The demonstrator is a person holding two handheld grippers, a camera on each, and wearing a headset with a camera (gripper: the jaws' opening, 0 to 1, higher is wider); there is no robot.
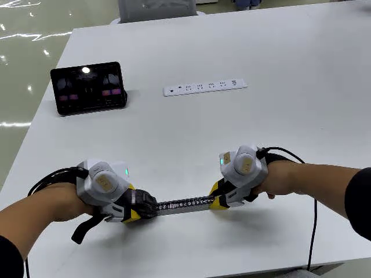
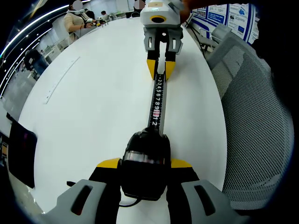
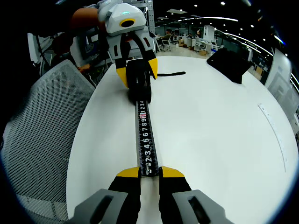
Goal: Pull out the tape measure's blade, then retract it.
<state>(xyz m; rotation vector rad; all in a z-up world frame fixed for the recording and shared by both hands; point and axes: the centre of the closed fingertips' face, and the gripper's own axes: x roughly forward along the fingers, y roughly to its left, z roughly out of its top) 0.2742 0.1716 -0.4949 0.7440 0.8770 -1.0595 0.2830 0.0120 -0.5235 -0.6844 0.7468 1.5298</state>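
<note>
At lower left the left hand-held gripper (image 1: 138, 209) clamps the case (image 2: 145, 158); the blade (image 1: 185, 203) runs rightward over the worktop (image 1: 232, 127) to the right hand-held gripper (image 1: 217, 201), which pinches its tip.

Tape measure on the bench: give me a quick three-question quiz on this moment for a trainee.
1. True or false: the blade is fully wound into the case.
2. What is the left gripper shut on? A the case; B the blade's tip; C nothing.
3. Fill in: the right gripper pinches the blade's ____.
Key: 1 false; 2 A; 3 tip.
</note>
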